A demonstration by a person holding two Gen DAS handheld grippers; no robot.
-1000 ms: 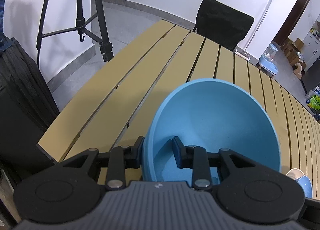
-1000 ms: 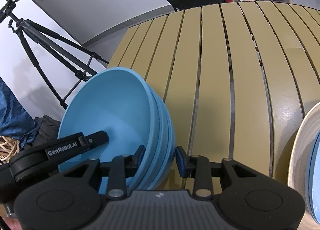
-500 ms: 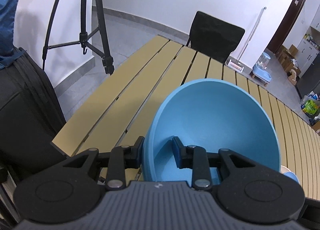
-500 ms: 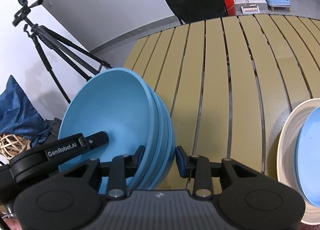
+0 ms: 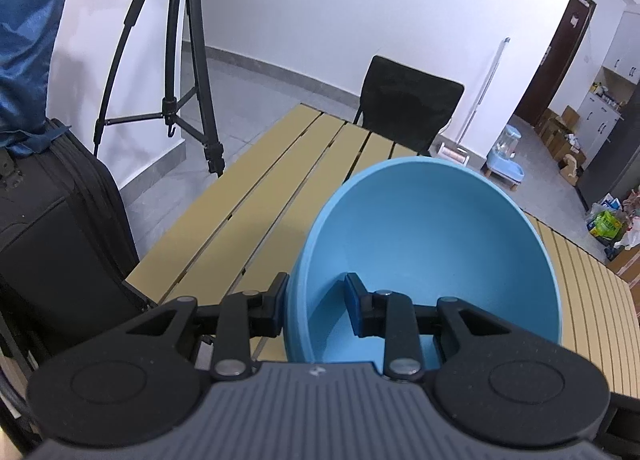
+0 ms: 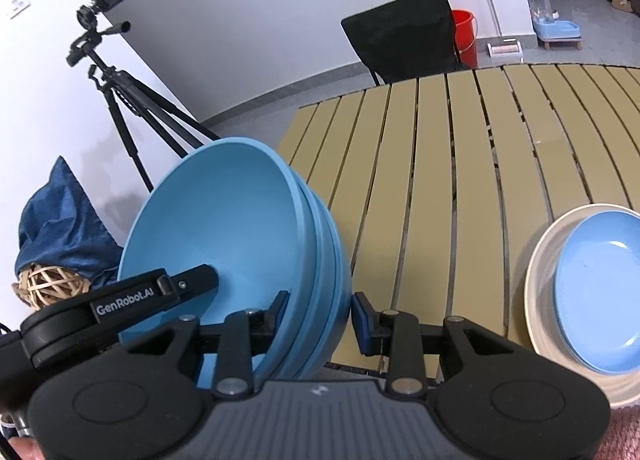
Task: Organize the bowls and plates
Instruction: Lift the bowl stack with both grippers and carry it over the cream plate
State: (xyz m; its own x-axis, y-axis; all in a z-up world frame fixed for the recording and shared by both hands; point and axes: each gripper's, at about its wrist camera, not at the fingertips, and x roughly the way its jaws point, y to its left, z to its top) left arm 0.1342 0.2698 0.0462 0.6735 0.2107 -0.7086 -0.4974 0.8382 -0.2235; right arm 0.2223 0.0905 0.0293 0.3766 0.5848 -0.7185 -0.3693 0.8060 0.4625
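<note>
Smooth matte-blue nested bowls (image 6: 240, 244) (deep, round) are pinched at opposite rims by both tongs (image 5: 316, 300) (image 6: 320, 318) above slatted table (image 6: 440, 180).

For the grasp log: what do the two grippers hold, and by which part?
Both clamp the stack of blue bowls by its rim: left gripper and right gripper on opposite sides.
</note>
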